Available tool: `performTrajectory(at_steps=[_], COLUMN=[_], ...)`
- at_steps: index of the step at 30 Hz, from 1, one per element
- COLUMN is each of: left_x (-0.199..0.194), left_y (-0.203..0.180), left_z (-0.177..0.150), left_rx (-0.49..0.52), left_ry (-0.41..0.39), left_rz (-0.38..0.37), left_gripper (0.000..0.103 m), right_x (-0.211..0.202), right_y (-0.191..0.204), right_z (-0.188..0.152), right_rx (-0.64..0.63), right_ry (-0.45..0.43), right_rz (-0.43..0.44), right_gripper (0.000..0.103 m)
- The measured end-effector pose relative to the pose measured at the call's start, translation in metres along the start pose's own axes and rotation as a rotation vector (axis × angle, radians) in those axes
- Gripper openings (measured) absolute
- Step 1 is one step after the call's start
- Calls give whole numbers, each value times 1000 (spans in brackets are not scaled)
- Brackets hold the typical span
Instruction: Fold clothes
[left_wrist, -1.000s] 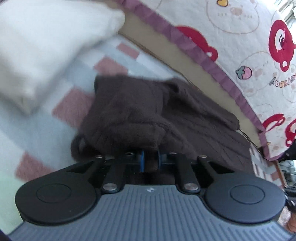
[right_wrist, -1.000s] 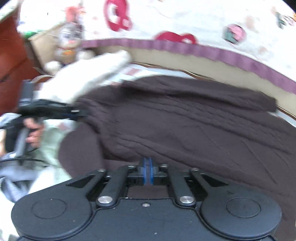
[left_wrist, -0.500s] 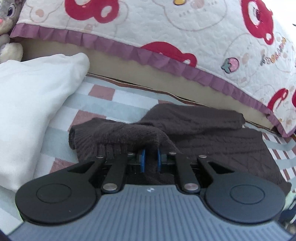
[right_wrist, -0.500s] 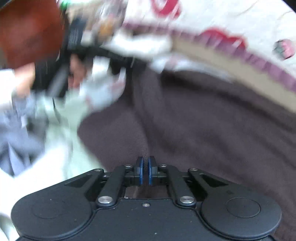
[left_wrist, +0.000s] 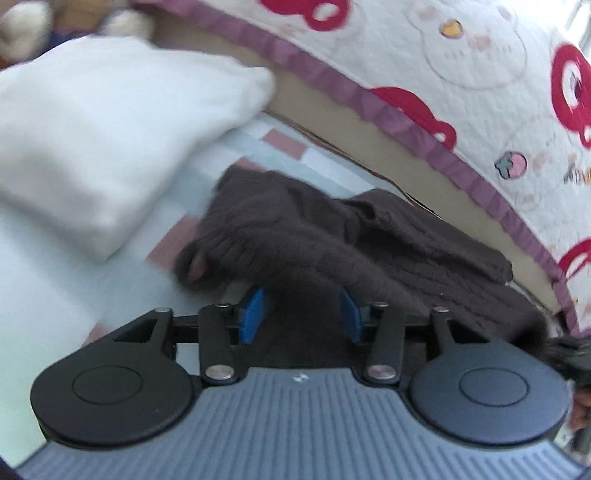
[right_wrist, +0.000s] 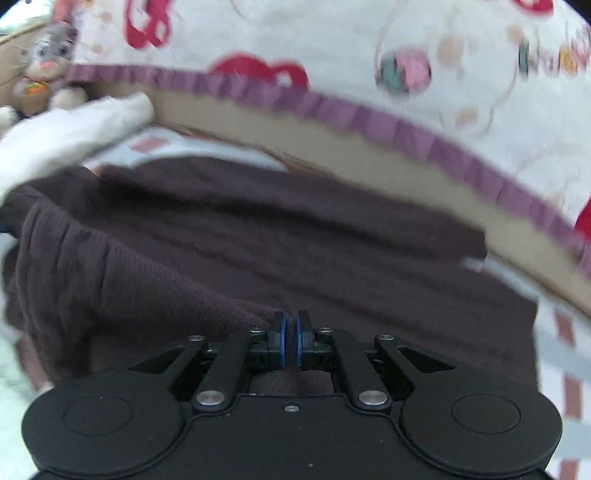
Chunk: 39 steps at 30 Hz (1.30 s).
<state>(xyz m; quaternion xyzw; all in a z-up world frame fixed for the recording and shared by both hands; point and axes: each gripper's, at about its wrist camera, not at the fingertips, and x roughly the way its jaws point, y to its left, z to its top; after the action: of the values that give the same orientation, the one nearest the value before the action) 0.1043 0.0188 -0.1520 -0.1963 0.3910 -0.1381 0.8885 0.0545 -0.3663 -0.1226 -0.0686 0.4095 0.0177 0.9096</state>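
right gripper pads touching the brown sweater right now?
Touching. In the right wrist view the right gripper has its blue pads closed on a fold of the brown sweater, fabric pinched in the thin slit between them.

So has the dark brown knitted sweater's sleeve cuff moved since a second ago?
Yes. The cuff of the dark brown knitted sweater now lies nearer the white pillow; the left gripper jaws have just been opening around the fabric.

My bed (left_wrist: 110, 280), in a pale checked sheet, carries the brown knitted sweater (left_wrist: 369, 236) and a white pillow (left_wrist: 103, 129).
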Motion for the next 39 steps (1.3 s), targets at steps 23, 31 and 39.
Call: performTrajectory(at_steps=[23,31,39], left_x=[6,-22,7], left_y=[8,6,25], left_z=[-5,-3,-16], left_rx=[-20,-6,-179], left_ry=[31,38,145], left_rz=[150,122,59], left_gripper=[7,13,52], right_x=[-70,-39,-31], right_y=[97,107,89], right_z=[-18,-40,-32], right_rx=[37,-39,-45], right_ry=[-67,72,9], right_rz=[298,185,-4], right_gripper=[66,67,4])
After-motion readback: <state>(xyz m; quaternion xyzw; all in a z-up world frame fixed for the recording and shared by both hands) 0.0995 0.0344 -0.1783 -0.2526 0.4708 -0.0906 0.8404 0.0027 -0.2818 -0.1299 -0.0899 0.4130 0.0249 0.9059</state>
